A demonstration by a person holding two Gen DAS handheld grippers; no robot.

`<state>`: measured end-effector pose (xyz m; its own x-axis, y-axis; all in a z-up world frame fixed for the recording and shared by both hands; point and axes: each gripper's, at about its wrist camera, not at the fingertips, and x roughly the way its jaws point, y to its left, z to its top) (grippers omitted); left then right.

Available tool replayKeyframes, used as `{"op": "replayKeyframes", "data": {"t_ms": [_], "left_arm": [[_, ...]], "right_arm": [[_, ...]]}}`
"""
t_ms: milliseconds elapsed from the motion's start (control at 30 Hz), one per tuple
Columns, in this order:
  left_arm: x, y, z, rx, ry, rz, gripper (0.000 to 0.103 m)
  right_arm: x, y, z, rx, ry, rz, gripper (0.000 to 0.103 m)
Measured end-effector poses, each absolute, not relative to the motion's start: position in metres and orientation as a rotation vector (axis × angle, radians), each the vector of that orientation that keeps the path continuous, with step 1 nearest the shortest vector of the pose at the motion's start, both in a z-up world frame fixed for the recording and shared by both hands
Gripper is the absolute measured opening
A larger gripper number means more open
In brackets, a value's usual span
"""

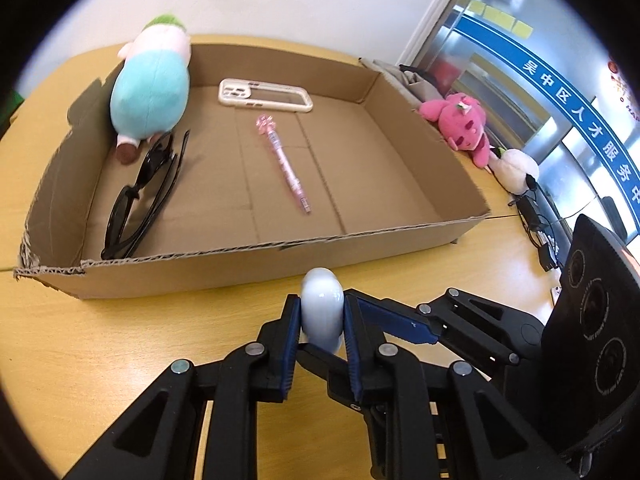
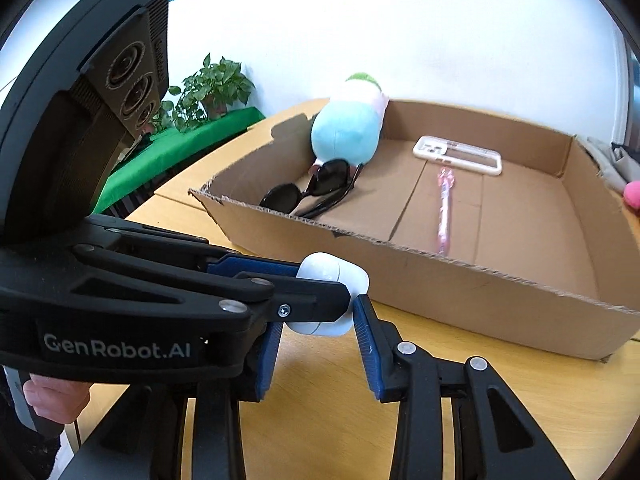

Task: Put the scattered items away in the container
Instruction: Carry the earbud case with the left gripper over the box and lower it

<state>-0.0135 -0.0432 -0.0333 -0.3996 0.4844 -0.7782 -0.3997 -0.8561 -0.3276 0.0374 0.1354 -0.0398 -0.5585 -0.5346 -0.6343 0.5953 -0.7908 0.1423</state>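
Note:
A small white earbud case (image 1: 322, 304) hangs just above the yellow table, in front of the cardboard box's near wall (image 1: 240, 268). My left gripper (image 1: 322, 310) is shut on its flat sides. In the right wrist view my right gripper (image 2: 316, 316) clamps the same earbud case (image 2: 332, 272) from below, crossing the left gripper (image 2: 324, 284); its left pad is partly hidden behind that gripper. Inside the box (image 2: 480, 288) lie a blue plush (image 1: 150, 92), black sunglasses (image 1: 140, 200), a cream phone case (image 1: 264, 94) and a pink pen (image 1: 284, 164).
A pink plush (image 1: 464, 124) and a white plush (image 1: 516, 168) sit on the table right of the box, with cables (image 1: 540, 232) nearby. A potted plant (image 2: 212, 88) on a green surface stands far left. A hand (image 2: 52, 400) grips the left gripper's handle.

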Motion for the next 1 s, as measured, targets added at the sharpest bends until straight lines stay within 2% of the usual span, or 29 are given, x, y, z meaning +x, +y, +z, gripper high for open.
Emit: {"op": "replayKeyframes", "data": {"t_ms": [500,1000], "left_arm": [[-0.007,-0.008,0.051,-1.099,-0.04,2.317,0.02],[-0.051,0.03,0.132,-0.911,0.026,2.332,0.02]], "right_arm": [[0.043,0.159,0.036,0.719,0.148,-2.429,0.039],[-0.002,0.184,0.116,0.563,0.224,-2.517,0.039]]}}
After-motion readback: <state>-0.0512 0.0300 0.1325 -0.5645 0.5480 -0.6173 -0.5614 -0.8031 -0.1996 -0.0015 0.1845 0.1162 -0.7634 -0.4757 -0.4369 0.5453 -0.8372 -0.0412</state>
